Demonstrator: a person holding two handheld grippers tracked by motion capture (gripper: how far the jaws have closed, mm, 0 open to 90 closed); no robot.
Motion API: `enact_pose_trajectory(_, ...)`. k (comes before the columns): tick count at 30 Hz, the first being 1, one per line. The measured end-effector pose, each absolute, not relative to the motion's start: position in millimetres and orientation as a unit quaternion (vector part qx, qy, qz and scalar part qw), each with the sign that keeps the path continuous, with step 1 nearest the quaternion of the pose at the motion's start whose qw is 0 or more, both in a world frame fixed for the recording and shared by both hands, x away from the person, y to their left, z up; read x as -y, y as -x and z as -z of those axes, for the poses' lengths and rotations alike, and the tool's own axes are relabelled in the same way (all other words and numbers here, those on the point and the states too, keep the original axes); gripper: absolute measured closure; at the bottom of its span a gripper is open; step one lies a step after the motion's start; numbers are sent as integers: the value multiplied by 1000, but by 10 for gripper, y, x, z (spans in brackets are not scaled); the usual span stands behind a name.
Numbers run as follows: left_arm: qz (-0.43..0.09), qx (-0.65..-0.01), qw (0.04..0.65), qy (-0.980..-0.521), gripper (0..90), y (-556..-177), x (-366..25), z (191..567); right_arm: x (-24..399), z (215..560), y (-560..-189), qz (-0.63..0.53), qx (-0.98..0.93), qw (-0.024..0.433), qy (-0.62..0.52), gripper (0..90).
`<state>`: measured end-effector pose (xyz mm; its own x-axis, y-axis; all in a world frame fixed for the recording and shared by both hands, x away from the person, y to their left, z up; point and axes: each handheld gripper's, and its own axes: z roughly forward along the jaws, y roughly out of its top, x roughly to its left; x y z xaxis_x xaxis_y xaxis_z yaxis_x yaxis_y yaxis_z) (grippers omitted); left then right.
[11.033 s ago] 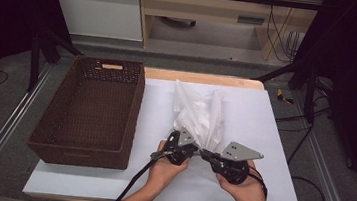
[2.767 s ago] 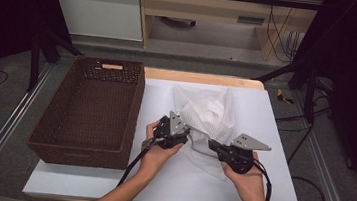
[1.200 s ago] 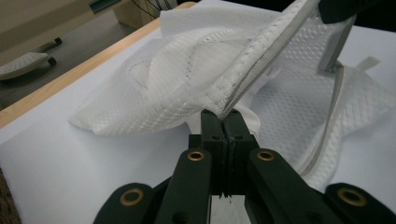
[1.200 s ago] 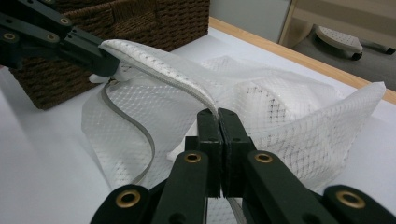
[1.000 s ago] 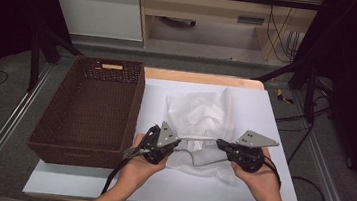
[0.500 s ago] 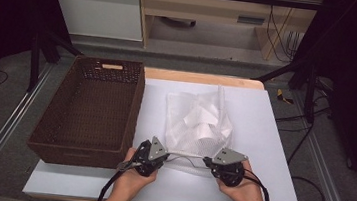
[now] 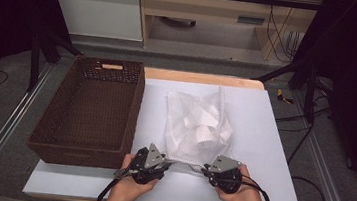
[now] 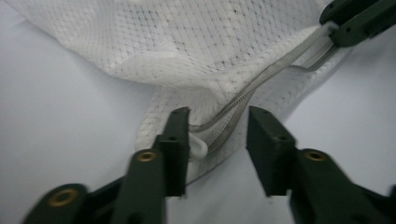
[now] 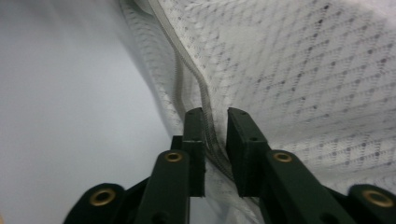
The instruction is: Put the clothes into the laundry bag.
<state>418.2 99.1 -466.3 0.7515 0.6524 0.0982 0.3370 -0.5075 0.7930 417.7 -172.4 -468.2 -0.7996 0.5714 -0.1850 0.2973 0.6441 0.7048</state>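
Item 1: mesh bag [image 7: 197, 127], white, soft netted fabric with a fine diamond weave, crumpled into loose folds. It lies flat on the white table [image 7: 271, 155], right of centre, its near edge toward the person. A pale grey zipper [image 8: 261, 77] runs along that near edge, its 2 toothed rows parted; a small white rounded tab [image 8: 198, 148] sits at the zipper's end.

Item 2: left gripper [image 7: 164, 165], black, 2 blocky jaws, grey 3-cornered plate on top. In the left gripper view [image 8: 218, 140] its jaws have just been opening and stand apart; the zipper end lies between them, the tab touching one jaw, the other jaw clear of the fabric.

Item 3: right gripper [image 7: 208, 170], same build. In the right gripper view [image 9: 215, 135] its jaws have just been opening by a little; a narrow gap remains, the zipper strip lies in it, against one jaw, unclamped.

Item 4: basket [image 7: 61, 143], dark brown woven wicker, rectangular, deep-walled, at the table's left, just beside the bag.
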Motion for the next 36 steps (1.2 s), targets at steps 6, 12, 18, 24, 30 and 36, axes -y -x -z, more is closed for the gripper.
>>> enact_pose_trajectory(6,-185,-302,428,-831,448,-4162,-1016,4588,1680,4683,-4129,-350,-887,197,-228,635)
enact_pose_trajectory(12,-171,-318,441,-821,307,-4189,-1026,4570,1673,4662,-4127,-362,-880,191,-241,462)
enact_pose_trajectory(18,-171,-325,454,-812,199,-4192,-1018,4536,1738,4554,-4171,-392,-855,194,-279,215)
enact_pose_trajectory(24,-168,-323,460,-810,161,-4180,-996,4522,1814,4462,-4176,-423,-832,203,-295,128)
enact_pose_trajectory(30,-166,-329,465,-805,136,-4185,-979,4517,1900,4423,-4225,-431,-809,226,-329,82)
enact_pose_trajectory(36,-167,-330,466,-804,119,-4183,-945,4506,1914,4402,-4269,-434,-793,242,-351,66)
